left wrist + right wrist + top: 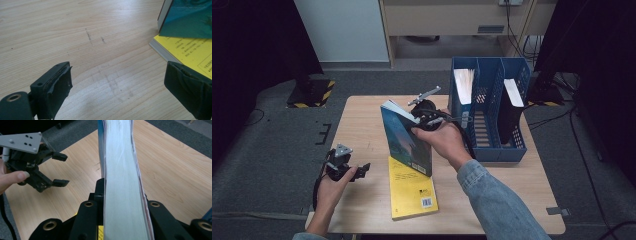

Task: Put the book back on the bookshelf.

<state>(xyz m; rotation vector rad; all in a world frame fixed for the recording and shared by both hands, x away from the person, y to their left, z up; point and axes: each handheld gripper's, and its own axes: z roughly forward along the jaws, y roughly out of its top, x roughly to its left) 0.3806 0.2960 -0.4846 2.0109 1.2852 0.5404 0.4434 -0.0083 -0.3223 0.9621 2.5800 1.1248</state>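
Note:
A teal book (404, 140) stands upright near the table's middle, its lower edge resting on a yellow book (412, 192) that lies flat. My right gripper (424, 120) is shut on the teal book's top corner; in the right gripper view the pale page edge (122, 182) runs up between the two jaws. My left gripper (362, 170) hovers low near the table's front left edge, open, with bare wood between its jaws (117, 80). The yellow book (190, 50) and teal book (190, 17) lie just beyond its right jaw. The left gripper (64, 170) also shows open in the right gripper view.
A blue file organizer (492, 150) stands at the table's right, holding a white-paged book (464, 82) in its left slot and a black book (511, 110) in its right slot. The wooden table (362, 125) has bare room at its left and back. Dark floor surrounds it.

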